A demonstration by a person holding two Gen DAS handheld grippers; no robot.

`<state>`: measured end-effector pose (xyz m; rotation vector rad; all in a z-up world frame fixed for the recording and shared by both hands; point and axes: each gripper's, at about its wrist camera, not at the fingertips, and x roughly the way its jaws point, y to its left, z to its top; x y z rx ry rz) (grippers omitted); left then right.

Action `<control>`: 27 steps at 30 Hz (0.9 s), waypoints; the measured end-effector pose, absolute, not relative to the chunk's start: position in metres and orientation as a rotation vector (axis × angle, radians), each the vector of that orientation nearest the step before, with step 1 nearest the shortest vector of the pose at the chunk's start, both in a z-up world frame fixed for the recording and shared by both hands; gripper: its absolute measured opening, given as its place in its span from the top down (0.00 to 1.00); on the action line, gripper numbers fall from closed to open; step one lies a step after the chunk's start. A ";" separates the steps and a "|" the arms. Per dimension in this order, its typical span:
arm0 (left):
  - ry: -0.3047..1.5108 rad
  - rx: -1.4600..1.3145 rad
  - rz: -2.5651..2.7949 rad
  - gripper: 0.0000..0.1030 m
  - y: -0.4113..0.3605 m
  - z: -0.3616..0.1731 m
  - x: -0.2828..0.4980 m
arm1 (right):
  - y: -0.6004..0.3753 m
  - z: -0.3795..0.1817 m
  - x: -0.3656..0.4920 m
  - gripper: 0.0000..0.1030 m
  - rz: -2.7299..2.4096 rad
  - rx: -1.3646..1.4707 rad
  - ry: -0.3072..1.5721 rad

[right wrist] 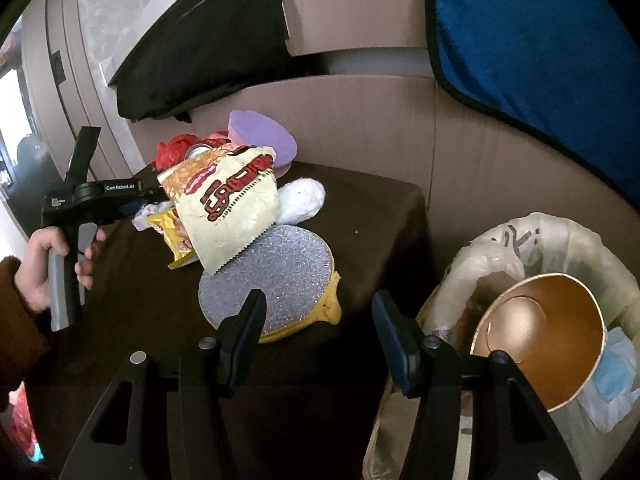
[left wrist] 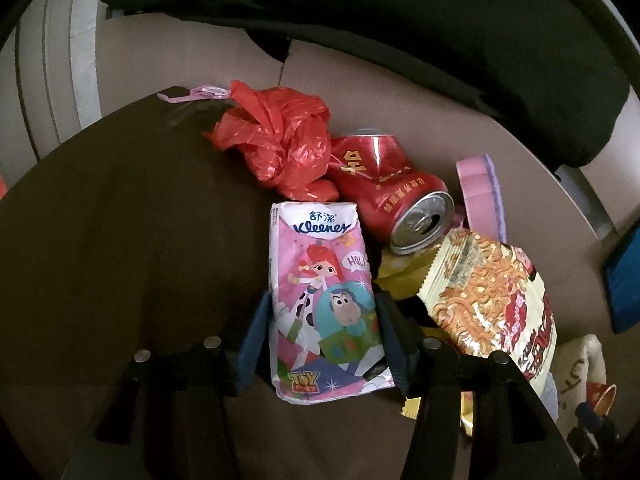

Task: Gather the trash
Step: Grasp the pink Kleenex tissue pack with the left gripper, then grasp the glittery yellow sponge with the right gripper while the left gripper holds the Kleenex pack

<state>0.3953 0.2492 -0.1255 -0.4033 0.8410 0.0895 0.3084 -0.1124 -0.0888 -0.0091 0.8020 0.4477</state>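
In the left wrist view my left gripper (left wrist: 322,320) has its jaws closed against both sides of a pink Kleenex tissue pack (left wrist: 320,300) on the dark brown table (left wrist: 120,240). Beyond it lie a red plastic bag (left wrist: 276,136), a crushed red can (left wrist: 392,192) and a noodle wrapper (left wrist: 492,296). In the right wrist view my right gripper (right wrist: 318,320) is open and empty, between a silver round pad (right wrist: 276,276) and the lined trash bin (right wrist: 560,240), which holds a gold paper bowl (right wrist: 540,336). The noodle wrapper (right wrist: 228,204) shows there too.
A yellow wrapper (right wrist: 176,240), a white wad (right wrist: 304,200) and a purple disc (right wrist: 260,132) lie on the table (right wrist: 380,220). Cardboard (right wrist: 460,120), a black cloth (right wrist: 208,60) and a blue cloth (right wrist: 540,40) stand behind. The person's hand (right wrist: 52,268) holds the left gripper.
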 end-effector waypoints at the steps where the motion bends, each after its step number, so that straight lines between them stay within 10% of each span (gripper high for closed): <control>1: 0.841 -0.402 0.092 0.47 0.249 -0.126 0.395 | -0.111 -0.089 0.309 0.49 0.450 -0.008 0.804; 27: 0.879 -0.334 -0.087 0.57 0.207 -0.120 0.241 | -0.087 -0.117 0.356 0.63 0.493 0.054 0.902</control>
